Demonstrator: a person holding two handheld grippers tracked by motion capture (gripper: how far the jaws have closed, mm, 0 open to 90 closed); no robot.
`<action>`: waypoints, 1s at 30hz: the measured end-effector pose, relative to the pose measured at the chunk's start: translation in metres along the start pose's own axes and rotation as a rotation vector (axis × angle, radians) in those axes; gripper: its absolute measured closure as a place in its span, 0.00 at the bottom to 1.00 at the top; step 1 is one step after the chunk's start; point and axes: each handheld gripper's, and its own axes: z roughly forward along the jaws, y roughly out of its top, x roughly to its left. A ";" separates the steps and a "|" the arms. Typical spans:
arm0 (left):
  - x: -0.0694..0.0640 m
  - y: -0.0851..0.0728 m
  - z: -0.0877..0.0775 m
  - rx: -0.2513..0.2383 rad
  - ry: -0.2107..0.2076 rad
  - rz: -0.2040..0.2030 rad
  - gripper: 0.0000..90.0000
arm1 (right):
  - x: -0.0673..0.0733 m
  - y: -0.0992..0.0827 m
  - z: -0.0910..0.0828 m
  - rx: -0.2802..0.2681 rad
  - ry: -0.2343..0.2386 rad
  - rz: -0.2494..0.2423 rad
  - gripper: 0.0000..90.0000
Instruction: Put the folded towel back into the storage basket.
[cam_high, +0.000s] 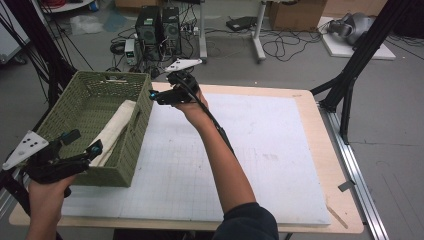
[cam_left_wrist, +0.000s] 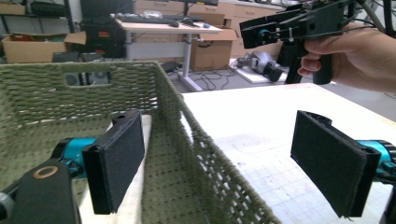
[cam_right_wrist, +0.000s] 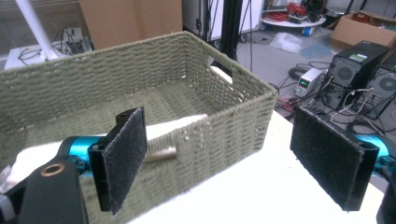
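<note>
Cloth (cam_high: 116, 131) inside basket (cam_high: 95, 90), overhead

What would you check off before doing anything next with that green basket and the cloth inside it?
1. Left gripper open, nothing between its jaws: ok.
2. Right gripper open and empty: ok.
3. Cream cloth fully inside the green basket: not ok, it leans on the wall nearest the mat.
4. Basket flat on the table: cannot tell, its left side may overhang the edge.
5. White mat beside the basket clear: ok.
</note>
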 end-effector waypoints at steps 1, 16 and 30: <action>-0.002 0.000 0.002 0.001 -0.005 0.003 0.19 | 0.000 -0.001 -0.004 0.002 0.000 -0.005 0.19; -0.024 -0.001 0.029 0.019 -0.114 0.018 0.19 | -0.018 -0.038 -0.069 0.004 -0.088 0.003 0.19; -0.048 0.001 0.054 -0.026 -0.231 0.067 0.19 | -0.033 -0.081 -0.132 0.009 -0.168 0.024 0.18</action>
